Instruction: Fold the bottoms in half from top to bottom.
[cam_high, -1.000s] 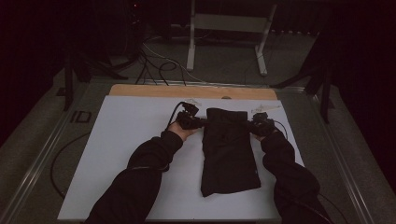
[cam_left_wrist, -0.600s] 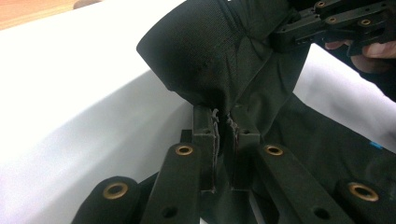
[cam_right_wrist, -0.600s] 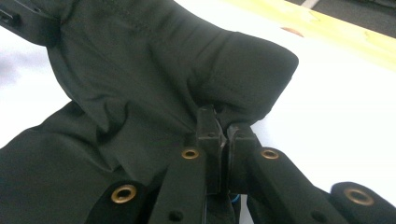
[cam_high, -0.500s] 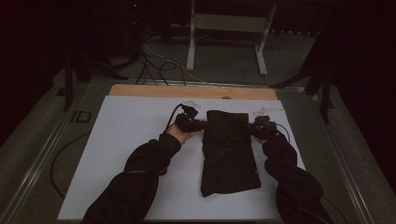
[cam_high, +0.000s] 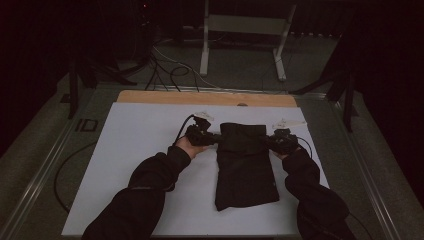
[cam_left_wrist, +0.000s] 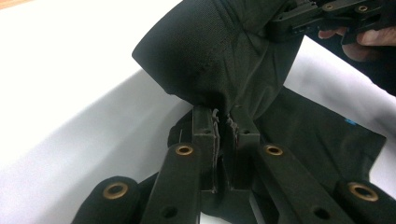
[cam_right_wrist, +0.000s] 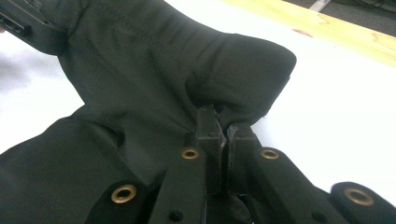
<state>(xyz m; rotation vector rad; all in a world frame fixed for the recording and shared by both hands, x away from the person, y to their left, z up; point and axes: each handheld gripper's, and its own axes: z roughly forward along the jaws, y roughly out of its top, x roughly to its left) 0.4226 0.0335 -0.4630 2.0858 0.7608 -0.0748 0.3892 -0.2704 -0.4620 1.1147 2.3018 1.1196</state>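
Observation:
A black folded garment (cam_high: 246, 167) lies lengthwise on the white table top (cam_high: 135, 150), its far end lifted a little. My left gripper (cam_high: 216, 138) is shut on the far left corner of the garment (cam_left_wrist: 219, 60); its jaws pinch the cloth (cam_left_wrist: 223, 122). My right gripper (cam_high: 267, 141) is shut on the far right corner of the garment (cam_right_wrist: 154, 79), the cloth bulging over the pinched jaws (cam_right_wrist: 223, 126). The other gripper (cam_left_wrist: 327, 16) and a hand (cam_left_wrist: 369, 39) appear at the top right of the left gripper view.
A wooden strip (cam_high: 205, 98) edges the far side of the table. Two small white tags (cam_high: 204, 115) (cam_high: 290, 122) lie near the far corners of the garment. Cables (cam_high: 170, 70) and a metal stand (cam_high: 245, 30) are on the floor beyond.
The right hand has shifted slightly with its corner of the garment; the left hand stays where it was. Both grips are unchanged.

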